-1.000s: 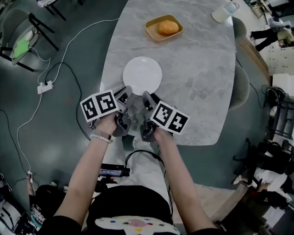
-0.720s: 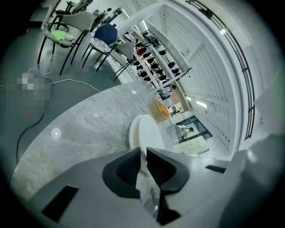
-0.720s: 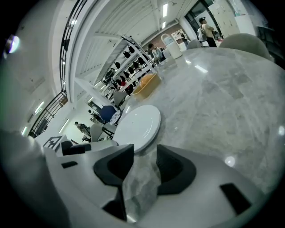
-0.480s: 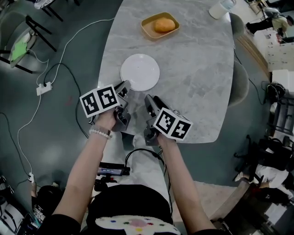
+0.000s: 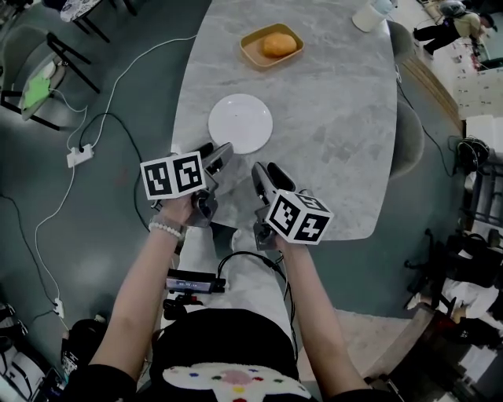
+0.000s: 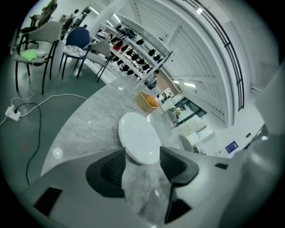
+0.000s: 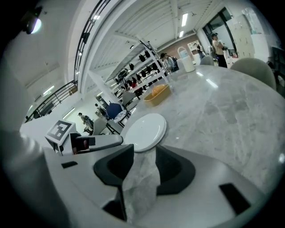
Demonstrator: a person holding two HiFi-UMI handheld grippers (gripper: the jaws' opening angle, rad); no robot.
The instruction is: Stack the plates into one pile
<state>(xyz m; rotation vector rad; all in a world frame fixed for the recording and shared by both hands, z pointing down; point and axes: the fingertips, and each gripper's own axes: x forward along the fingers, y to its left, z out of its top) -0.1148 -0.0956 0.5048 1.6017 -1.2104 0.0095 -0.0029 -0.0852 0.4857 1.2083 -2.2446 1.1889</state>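
Here is the marble counter [image 5: 338, 118], and the white plate [image 5: 240, 123] lies flat on it, toward its left side and a little ahead of both tools. Whether that is one plate or several I cannot tell from here.

The left hand-held gripper [image 5: 216, 151] points forward and down at the plate's near rim, with its marker cube [image 5: 172, 174] facing up. Its jaws have just been opening and now stand wide. In the left gripper view the plate's near edge sits at the mouth of the gap, and neither ribbed pad presses on it. Nothing is pinched.

The right hand-held gripper [image 5: 266, 171] hangs just beside the left one, on its right, tilted down the same way. Its jaws are parted too. The right gripper view shows only bare marble between the pads, with the plate a short way beyond the tips and clear of them. It is empty.

Further up the counter sits a tan dish [image 5: 271, 45] with an orange bun [image 5: 277, 43] in it, well apart from the plate. A white cup [image 5: 372, 14] stands at the far right corner. Off the counter's left edge, a white cable runs across the floor to a power strip [image 5: 78, 155].
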